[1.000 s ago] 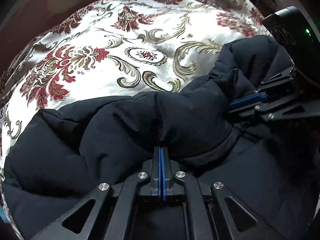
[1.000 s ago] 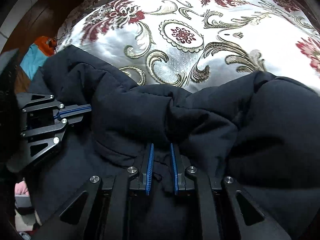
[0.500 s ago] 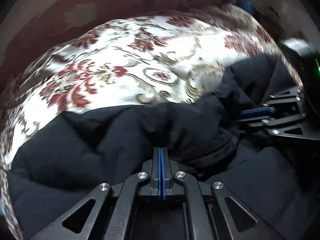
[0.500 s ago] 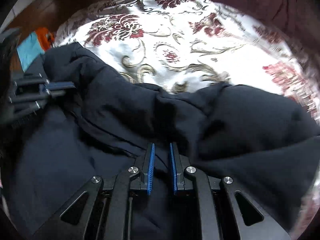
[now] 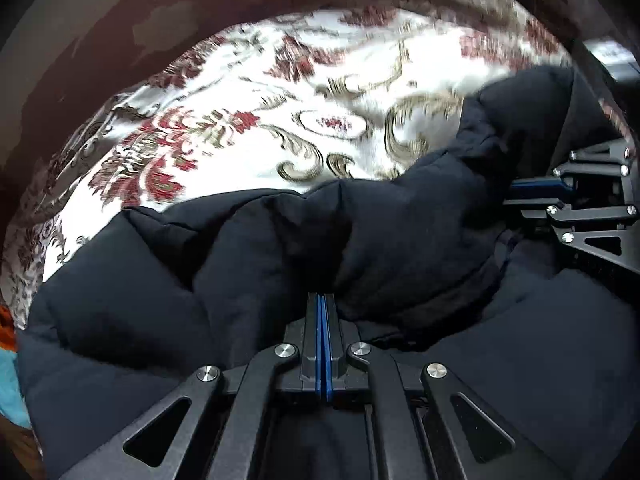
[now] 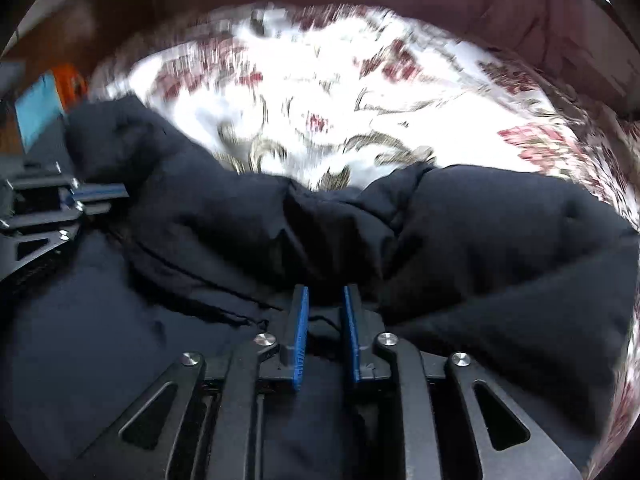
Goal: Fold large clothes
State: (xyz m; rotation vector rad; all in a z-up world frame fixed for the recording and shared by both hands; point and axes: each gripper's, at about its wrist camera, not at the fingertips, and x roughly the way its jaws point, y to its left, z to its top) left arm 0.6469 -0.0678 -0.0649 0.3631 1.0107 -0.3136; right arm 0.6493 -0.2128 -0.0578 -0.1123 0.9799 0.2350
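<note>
A dark navy puffer jacket (image 5: 280,264) lies on a floral bedspread (image 5: 248,92), its far edge raised in a thick fold (image 6: 248,224) that runs between both grippers. My left gripper (image 5: 322,300) is shut, its blue pads pressed together on the near side of that fold; in the right wrist view my left gripper (image 6: 120,194) enters the fold from the left. My right gripper (image 6: 325,296) has its jaws opening: the blue pads stand apart, with jacket fabric at their tips and a loose thread between them. In the left wrist view my right gripper (image 5: 514,196) sits at the right end of the fold.
The white, red and gold bedspread (image 6: 360,92) stretches beyond the jacket to a dark red surround (image 6: 480,0). Orange and teal items (image 6: 48,96) lie off the bed's left side; a teal and orange patch (image 5: 10,364) shows at the left edge.
Both grippers have tilted up, so more bedspread and the red surround show. The right gripper's pads stand wider apart than before. The left gripper stays shut.
</note>
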